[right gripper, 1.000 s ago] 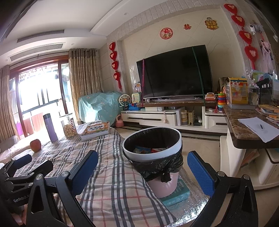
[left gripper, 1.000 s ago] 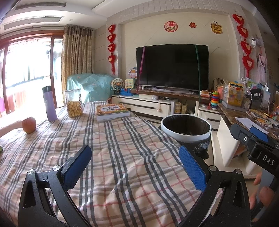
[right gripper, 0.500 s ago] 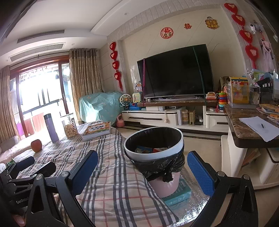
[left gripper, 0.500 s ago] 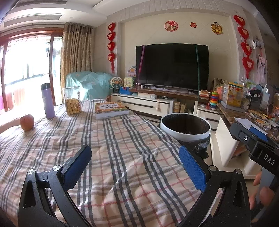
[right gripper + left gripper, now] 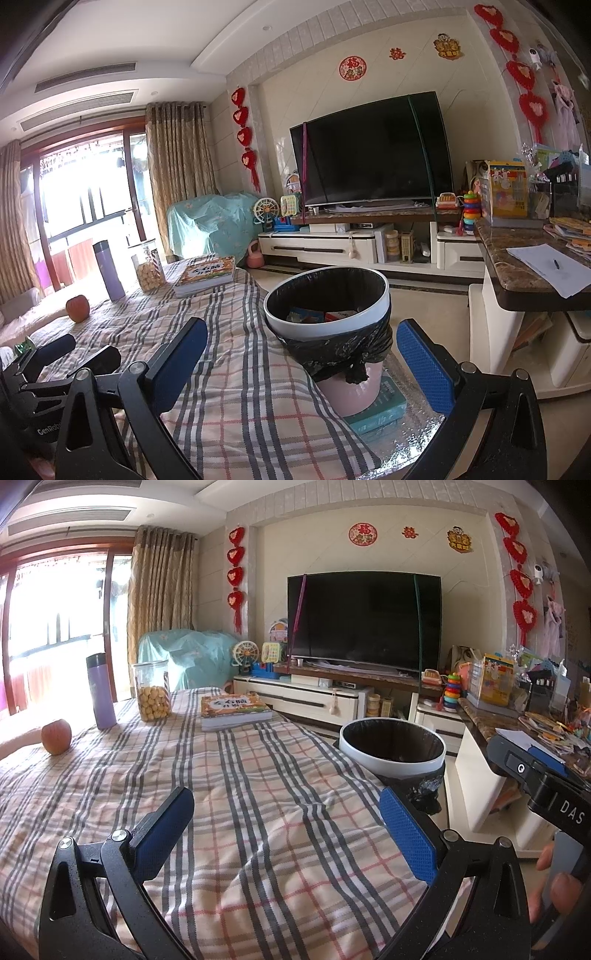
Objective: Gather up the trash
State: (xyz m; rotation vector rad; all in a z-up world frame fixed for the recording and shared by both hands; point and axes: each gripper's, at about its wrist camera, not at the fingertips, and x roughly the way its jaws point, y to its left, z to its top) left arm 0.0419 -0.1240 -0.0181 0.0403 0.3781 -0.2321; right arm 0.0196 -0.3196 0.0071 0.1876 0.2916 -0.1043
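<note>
A pink trash bin with a white rim and black liner (image 5: 332, 317) stands just off the table's right edge; it also shows in the left wrist view (image 5: 393, 746). Coloured wrappers (image 5: 321, 315) lie inside it. My left gripper (image 5: 284, 827) is open and empty above the plaid tablecloth (image 5: 236, 794). My right gripper (image 5: 301, 362) is open and empty, held in front of the bin. A small green scrap (image 5: 25, 346) lies at the far left edge of the right wrist view, beside the left gripper's body.
On the far end of the table stand a red apple (image 5: 56, 736), a purple flask (image 5: 100, 696), a jar of snacks (image 5: 152, 692) and a book (image 5: 234, 710). The bin rests on a teal box (image 5: 380, 410). A marble counter (image 5: 532, 266) is to the right, a TV unit (image 5: 332, 698) behind.
Both grippers stay open and empty. The left view has tilted up slightly; the right gripper has drifted a little, and the bin sits slightly more central between its fingers.
</note>
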